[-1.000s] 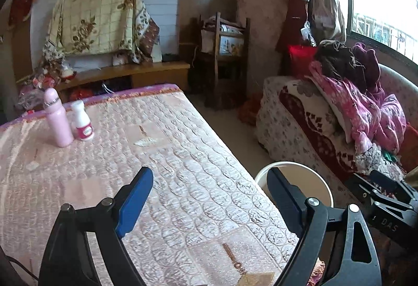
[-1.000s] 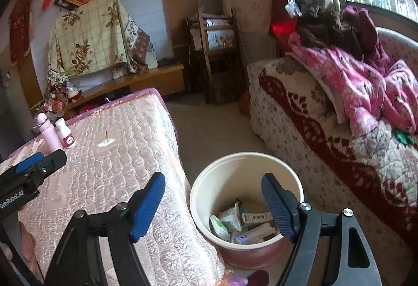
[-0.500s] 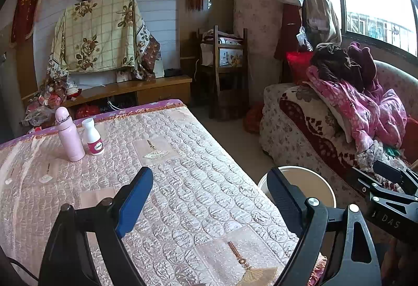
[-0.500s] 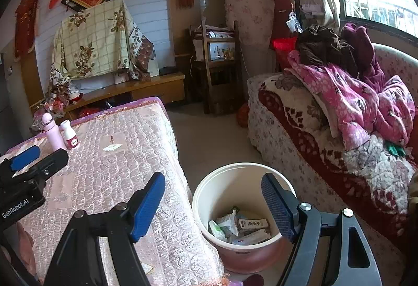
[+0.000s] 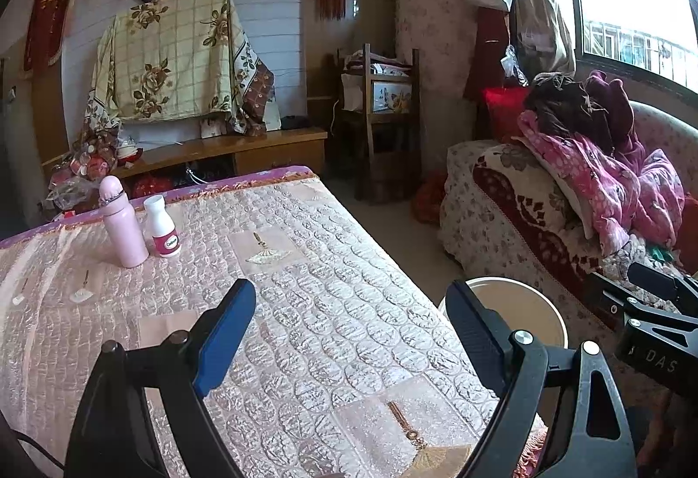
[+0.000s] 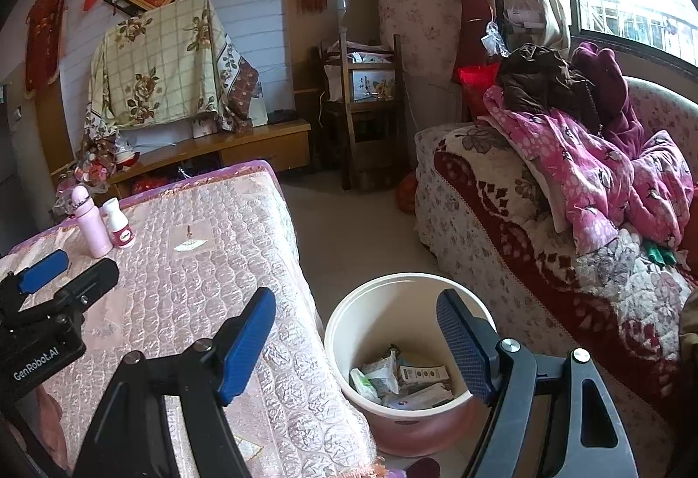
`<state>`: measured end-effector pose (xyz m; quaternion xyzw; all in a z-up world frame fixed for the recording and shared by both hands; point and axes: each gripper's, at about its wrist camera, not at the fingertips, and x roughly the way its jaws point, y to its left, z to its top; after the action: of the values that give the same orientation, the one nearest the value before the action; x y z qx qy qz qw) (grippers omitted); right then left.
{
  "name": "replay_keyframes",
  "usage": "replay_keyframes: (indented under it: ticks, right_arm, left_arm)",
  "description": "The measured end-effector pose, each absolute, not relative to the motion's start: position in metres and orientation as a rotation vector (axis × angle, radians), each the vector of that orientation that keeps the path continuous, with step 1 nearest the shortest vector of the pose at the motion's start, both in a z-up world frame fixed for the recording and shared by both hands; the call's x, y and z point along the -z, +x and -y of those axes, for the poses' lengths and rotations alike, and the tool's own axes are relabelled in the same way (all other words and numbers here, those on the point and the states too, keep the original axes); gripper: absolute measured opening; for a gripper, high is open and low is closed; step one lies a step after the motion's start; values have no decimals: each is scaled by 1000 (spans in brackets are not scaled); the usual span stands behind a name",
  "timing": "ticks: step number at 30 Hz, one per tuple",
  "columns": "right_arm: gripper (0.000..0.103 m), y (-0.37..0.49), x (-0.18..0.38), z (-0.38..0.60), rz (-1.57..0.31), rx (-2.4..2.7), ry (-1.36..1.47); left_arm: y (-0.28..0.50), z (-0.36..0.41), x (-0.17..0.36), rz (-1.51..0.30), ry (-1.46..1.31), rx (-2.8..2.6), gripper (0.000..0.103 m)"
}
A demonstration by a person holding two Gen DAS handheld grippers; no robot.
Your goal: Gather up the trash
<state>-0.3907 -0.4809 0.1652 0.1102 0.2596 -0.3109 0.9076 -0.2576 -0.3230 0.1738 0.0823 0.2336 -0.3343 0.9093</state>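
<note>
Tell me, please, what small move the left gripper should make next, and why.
Probably reach the left gripper forward toward the small white bottle beside the pink bottle. Both grippers are open and empty, the bin already holds wrappers, and those two bottles are the only loose items on the table.

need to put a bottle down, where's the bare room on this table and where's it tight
Most of the quilted table cover is bare, from the two bottles to the near edge. It is tight only at the far left corner, where the pink bottle and white bottle stand together. The bucket already holds trash.
</note>
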Motion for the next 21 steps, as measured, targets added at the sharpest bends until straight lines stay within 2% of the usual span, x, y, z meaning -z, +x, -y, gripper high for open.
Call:
replay_keyframes:
  ticks: [21]
  right_arm:
    - [79, -393, -159, 493, -541, 657, 257]
  left_arm:
    - [-259, 330, -166, -493, 197, 710, 89]
